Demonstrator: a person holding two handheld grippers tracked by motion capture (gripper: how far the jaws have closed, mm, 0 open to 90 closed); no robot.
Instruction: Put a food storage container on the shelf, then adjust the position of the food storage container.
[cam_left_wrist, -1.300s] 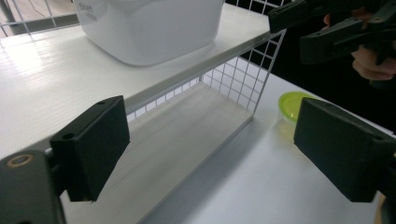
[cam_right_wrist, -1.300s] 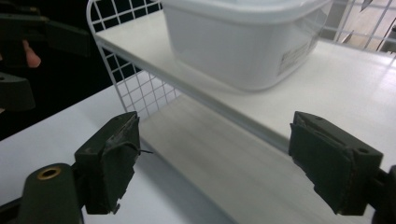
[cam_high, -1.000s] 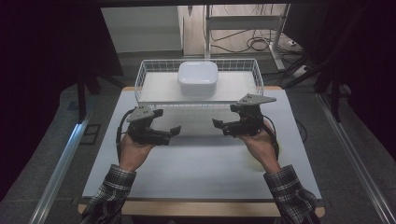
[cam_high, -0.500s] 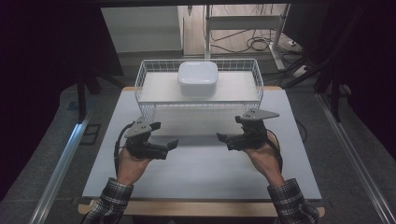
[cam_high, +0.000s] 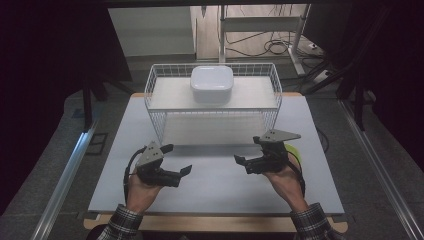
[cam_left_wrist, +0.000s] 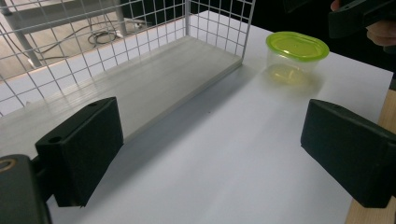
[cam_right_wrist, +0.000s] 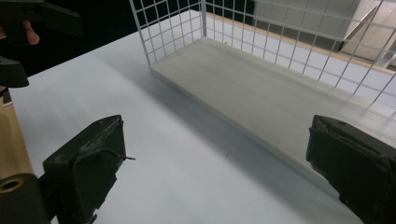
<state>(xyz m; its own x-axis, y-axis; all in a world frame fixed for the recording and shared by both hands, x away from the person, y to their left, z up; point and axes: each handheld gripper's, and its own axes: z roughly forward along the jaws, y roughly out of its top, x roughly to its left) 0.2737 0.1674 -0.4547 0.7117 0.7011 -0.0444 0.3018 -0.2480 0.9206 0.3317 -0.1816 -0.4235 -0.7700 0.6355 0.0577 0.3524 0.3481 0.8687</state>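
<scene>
Tub (cam_left_wrist: 296, 56) with green lid on table (cam_high: 220, 185) near right gripper (cam_high: 246, 164), left gripper (cam_high: 182, 172) opposite, both jaws wide open and empty, wire rack (cam_high: 215, 112) behind, white box (cam_high: 211, 84) on top.

White wire rack (cam_high: 214, 112), white lidded box (cam_high: 211, 84), green-lidded clear container (cam_left_wrist: 295, 56), pale grey tabletop (cam_high: 215, 185), plaid sleeves (cam_high: 121, 225).

Wire rack (cam_high: 212, 107) at the table's (cam_high: 215, 195) far side, lidded box (cam_high: 211, 84) on its top shelf, lidded tub (cam_left_wrist: 296, 56) right of rack.
</scene>
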